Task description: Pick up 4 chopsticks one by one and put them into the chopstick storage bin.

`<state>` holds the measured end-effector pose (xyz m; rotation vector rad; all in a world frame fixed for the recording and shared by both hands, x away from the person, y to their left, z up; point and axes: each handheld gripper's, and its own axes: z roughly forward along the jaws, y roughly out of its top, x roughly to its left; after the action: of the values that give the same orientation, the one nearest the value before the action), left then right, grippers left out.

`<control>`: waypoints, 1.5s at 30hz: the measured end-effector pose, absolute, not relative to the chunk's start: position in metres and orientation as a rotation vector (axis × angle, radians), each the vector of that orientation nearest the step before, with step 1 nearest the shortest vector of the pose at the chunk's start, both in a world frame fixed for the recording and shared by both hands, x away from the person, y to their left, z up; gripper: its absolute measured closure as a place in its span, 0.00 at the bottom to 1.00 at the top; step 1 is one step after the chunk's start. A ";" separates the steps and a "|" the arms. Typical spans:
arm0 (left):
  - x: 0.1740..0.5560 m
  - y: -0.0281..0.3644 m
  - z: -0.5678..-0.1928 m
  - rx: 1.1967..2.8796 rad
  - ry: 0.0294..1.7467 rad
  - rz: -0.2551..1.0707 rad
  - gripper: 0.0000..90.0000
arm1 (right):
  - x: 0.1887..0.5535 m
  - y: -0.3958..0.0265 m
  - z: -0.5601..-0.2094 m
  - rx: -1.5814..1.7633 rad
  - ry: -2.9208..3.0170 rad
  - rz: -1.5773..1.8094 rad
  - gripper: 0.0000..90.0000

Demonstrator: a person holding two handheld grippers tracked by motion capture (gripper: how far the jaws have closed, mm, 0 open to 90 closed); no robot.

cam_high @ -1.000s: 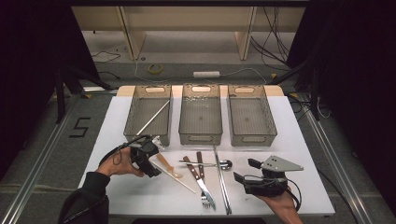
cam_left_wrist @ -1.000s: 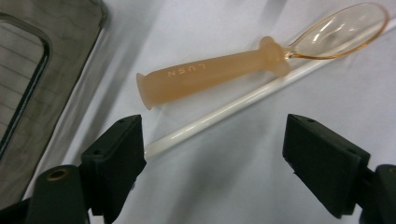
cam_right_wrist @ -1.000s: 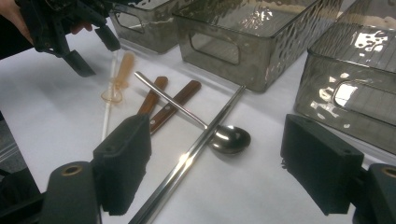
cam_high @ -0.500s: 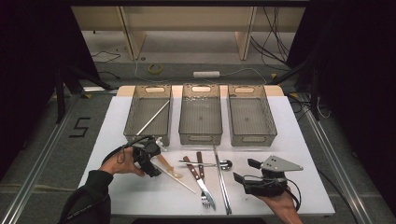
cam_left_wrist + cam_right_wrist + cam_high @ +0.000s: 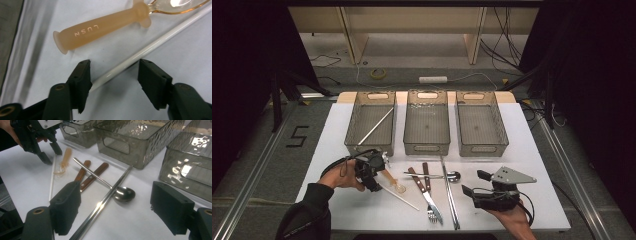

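Observation:
My left gripper (image 5: 113, 66) points down at the table's front left (image 5: 374, 175), and its jaws have just been closing. A white chopstick (image 5: 150, 48) lies slantwise between them, close against one pad, with a gap to the other, so nothing is gripped. Just beyond lies a peach plastic spoon (image 5: 100, 31) marked LUSN, seen in the high view beside the chopstick (image 5: 399, 196). My right gripper (image 5: 473, 184) rests at the front right, open and empty (image 5: 116, 188). It looks across the cutlery toward the left gripper (image 5: 50, 151).
Three clear bins (image 5: 427, 125) stand in a row at the back; the left one (image 5: 371, 125) holds a metal chopstick. A metal spoon (image 5: 122, 193), a long metal chopstick (image 5: 100, 206) and two wooden-handled pieces (image 5: 424, 187) lie mid-table.
The left gripper's jaws look narrower around the white chopstick. Both hands keep their places.

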<state>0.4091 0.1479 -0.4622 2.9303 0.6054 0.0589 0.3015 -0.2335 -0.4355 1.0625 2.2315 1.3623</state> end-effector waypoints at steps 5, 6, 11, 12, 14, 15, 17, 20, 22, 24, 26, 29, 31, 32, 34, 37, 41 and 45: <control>0.405 0.146 -0.461 2.978 0.572 0.060 0.56 | 0.302 -0.234 -0.435 1.065 2.235 1.364 0.28; 0.404 0.145 -0.461 2.978 0.574 0.053 0.58 | 0.302 -0.234 -0.435 1.065 2.234 1.362 0.28; 0.400 0.145 -0.460 2.997 0.527 0.043 0.67 | 0.302 -0.234 -0.435 1.067 2.236 1.364 0.28; 0.398 0.145 -0.460 3.005 0.519 0.046 0.69 | 0.302 -0.234 -0.435 1.065 2.235 1.363 0.28; 0.396 0.145 -0.460 3.002 0.508 0.046 0.72 | 0.302 -0.234 -0.435 1.065 2.238 1.363 0.28; 0.396 0.146 -0.460 3.009 0.485 0.043 0.73 | 0.302 -0.234 -0.435 1.064 2.237 1.363 0.28; 0.394 0.147 -0.460 3.002 0.477 0.038 0.76 | 0.302 -0.234 -0.435 1.066 2.237 1.363 0.28; 0.393 0.149 -0.459 3.009 0.428 0.033 0.79 | 0.302 -0.234 -0.435 1.062 2.237 1.363 0.28; 0.391 0.149 -0.460 3.005 0.414 0.038 0.81 | 0.302 -0.234 -0.435 1.071 2.234 1.364 0.28; 0.389 0.150 -0.460 3.012 0.386 0.041 0.83 | 0.302 -0.235 -0.435 1.071 2.235 1.365 0.28; 0.387 0.151 -0.460 3.013 0.370 0.039 0.84 | 0.302 -0.234 -0.435 1.065 2.238 1.360 0.28; 0.384 0.153 -0.460 3.005 0.363 0.036 0.86 | 0.302 -0.234 -0.436 1.064 2.246 1.355 0.28; 0.382 0.154 -0.460 3.010 0.353 0.035 0.87 | 0.303 -0.234 -0.436 1.064 2.248 1.355 0.28; 0.381 0.154 -0.460 3.017 0.338 0.031 0.88 | 0.303 -0.233 -0.436 1.064 2.248 1.354 0.28; 0.378 0.153 -0.460 3.031 0.316 0.036 0.89 | 0.303 -0.233 -0.436 1.063 2.247 1.355 0.28; 0.374 0.152 -0.460 3.044 0.285 0.042 0.91 | 0.303 -0.233 -0.436 1.063 2.250 1.352 0.28; 0.371 0.151 -0.460 3.051 0.256 0.041 0.92 | 0.302 -0.232 -0.436 1.062 2.251 1.351 0.28; 0.369 0.151 -0.460 3.052 0.233 0.036 0.93 | 0.302 -0.232 -0.436 1.061 2.255 1.347 0.28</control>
<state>0.3687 0.1513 -0.4601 3.0520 0.2332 0.0359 0.3025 -0.2325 -0.4363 1.0615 2.2548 1.3475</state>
